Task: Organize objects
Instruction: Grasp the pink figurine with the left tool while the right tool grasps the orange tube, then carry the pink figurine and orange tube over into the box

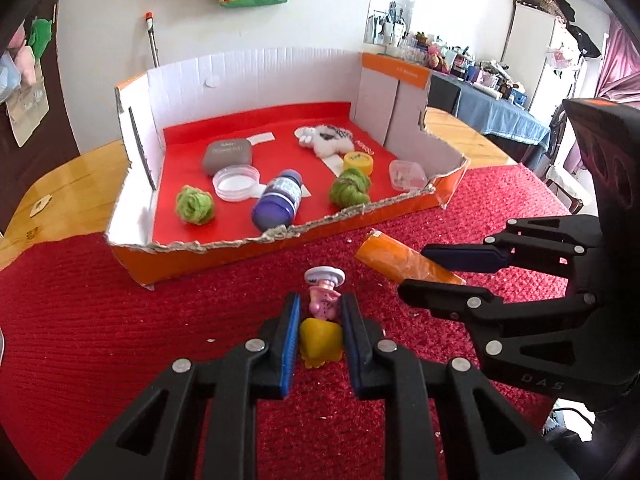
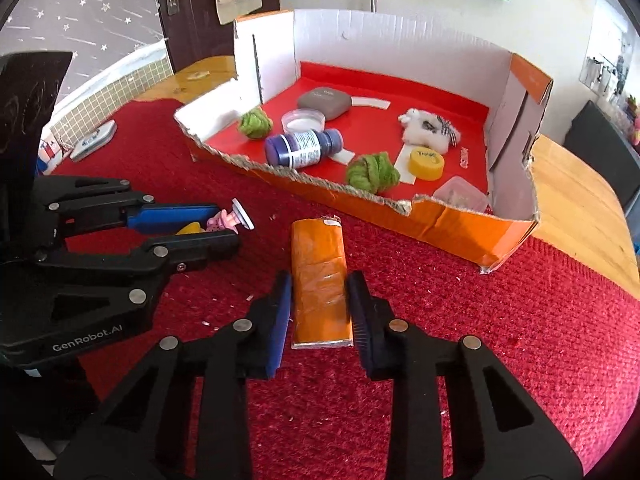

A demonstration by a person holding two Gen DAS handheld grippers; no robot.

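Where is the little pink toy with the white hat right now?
The little pink toy lies on the red cloth outside the cardboard box, pinched in the left gripper, left of the orange packet.

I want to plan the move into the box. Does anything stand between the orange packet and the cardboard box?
Only the box's own torn front wall stands between: the orange packet, gripped by the right claw, must rise over it. The red cloth between them looks bare. Just inside lie a green yarn ball and a blue bottle.
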